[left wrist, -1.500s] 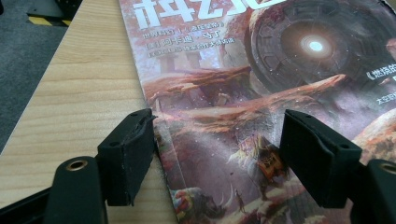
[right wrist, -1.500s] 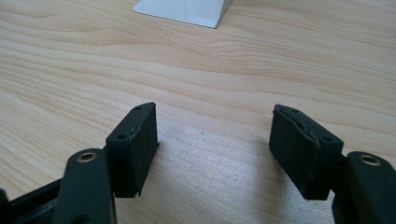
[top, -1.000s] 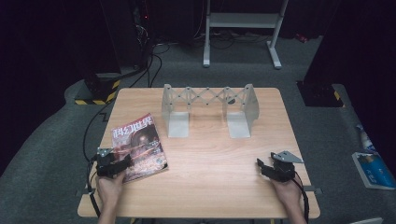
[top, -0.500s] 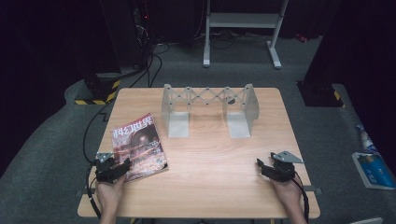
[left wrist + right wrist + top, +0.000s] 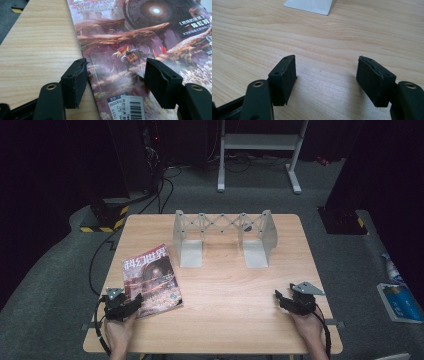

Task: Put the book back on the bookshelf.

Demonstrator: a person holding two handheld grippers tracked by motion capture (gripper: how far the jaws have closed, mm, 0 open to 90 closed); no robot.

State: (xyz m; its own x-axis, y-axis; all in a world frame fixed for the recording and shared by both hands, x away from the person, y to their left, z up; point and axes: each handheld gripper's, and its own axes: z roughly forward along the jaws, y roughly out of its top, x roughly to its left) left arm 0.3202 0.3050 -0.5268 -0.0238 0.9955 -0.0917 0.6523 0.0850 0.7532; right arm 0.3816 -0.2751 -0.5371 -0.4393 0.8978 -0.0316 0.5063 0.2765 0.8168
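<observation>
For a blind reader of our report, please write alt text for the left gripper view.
The left gripper is open, its two black jaws standing over the lower corner of a magazine lying flat on a wooden table. The colourful fantasy cover carries Chinese text and a barcode label near the bottom.

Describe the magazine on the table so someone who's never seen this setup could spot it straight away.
On the light wooden table, look at the near left corner, in front of the grey metal expanding rack. The glossy magazine with reddish fantasy cover art lies flat there under the open left tool. It is the only colourful printed item on the tabletop.
</observation>
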